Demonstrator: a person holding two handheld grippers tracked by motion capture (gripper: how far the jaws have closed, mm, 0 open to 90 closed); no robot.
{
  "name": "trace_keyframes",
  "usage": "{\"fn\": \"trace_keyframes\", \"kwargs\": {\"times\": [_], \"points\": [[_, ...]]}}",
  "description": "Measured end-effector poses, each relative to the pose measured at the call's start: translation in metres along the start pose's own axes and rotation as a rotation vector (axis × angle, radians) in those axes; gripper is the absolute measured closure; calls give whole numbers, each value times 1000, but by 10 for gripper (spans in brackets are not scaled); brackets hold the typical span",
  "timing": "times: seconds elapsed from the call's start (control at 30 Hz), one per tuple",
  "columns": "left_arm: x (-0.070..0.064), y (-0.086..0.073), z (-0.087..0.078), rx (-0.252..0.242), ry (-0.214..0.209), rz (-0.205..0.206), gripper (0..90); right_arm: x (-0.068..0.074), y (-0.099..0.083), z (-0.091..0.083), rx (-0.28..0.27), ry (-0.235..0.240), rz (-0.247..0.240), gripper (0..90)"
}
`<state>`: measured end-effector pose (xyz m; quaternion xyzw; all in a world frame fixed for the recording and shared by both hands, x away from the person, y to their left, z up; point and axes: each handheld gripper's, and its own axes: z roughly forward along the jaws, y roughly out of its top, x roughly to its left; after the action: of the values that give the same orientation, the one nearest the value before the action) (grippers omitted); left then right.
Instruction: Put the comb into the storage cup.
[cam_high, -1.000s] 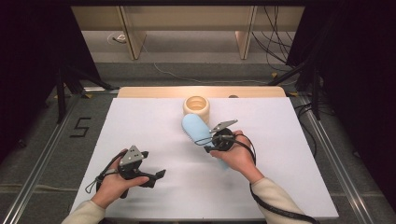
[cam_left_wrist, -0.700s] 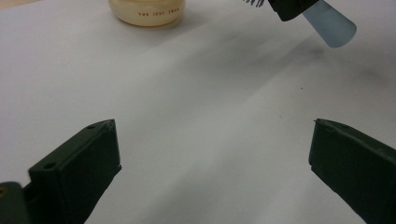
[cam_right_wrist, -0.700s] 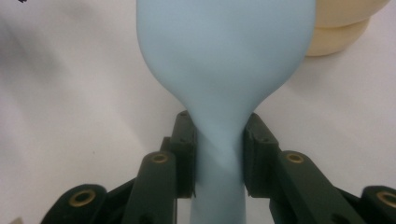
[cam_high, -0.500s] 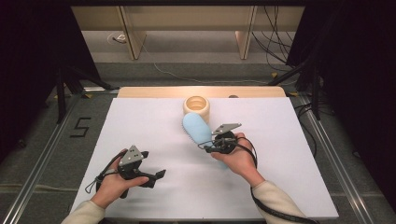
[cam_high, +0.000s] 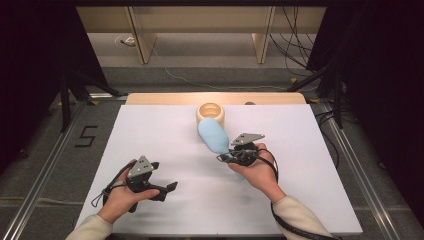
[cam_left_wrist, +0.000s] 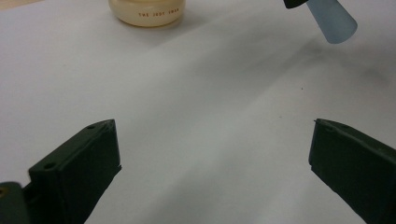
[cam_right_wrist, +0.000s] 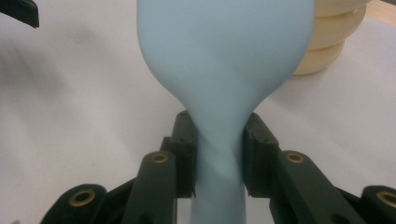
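Lifted slightly, blue brush (cam_right_wrist: 224, 70) sits clamped at its neck in right gripper (cam_right_wrist: 219, 154).

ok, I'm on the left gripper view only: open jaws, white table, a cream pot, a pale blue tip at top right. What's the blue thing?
Observer: The handle end of a light blue brush; its head lies near the cream pot.
Operator: Is it held?
Observer: Yes, the right gripper is clamped on its narrow neck.
Operator: Anything in the pot?
Observer: The high view shows its top open; contents can't be made out.
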<state>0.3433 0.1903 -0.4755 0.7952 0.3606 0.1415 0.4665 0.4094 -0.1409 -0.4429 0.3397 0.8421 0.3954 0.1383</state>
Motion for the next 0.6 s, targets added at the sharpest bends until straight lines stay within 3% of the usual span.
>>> {"fn": "trace_keyframes", "kwargs": {"times": [0.13, 0.43, 0.6], "points": [[0, 0, 0, 0, 0, 0, 13, -1, -2, -3, -31, -2, -2, 704], [0, 0, 0, 0, 0, 0, 13, -2, -6, -6, -32, 1, 4, 704], [0, 0, 0, 0, 1, 0, 13, -3, -7, -8, -62, -9, 10, 704]]}}
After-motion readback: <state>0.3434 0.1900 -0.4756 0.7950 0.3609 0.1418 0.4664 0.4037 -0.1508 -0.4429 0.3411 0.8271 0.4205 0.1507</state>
